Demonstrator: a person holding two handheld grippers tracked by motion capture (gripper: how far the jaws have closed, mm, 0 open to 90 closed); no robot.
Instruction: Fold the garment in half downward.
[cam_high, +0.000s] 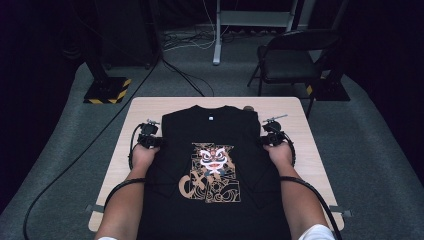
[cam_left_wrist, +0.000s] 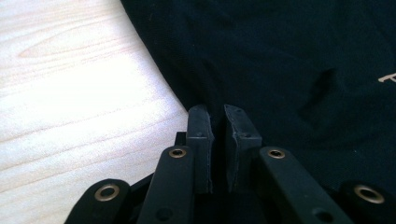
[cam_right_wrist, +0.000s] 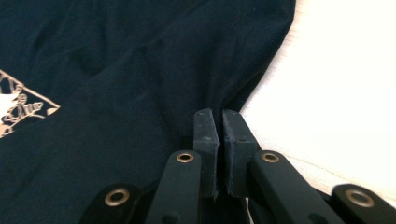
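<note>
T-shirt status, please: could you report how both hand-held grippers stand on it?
Left hand-held gripper and right hand-held gripper pinched shut on T-shirt side edges. Shirt flat on table, print up. Nothing in the way.

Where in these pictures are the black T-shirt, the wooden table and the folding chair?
black T-shirt (cam_high: 215, 135): high view, on the plain chest above the print.
wooden table (cam_high: 300, 150): high view, on the bare top right of the shirt.
folding chair (cam_high: 287, 62): high view, on its seat.

Overhead forward-down, gripper cameras close on shirt (cam_high: 215, 150)
</note>
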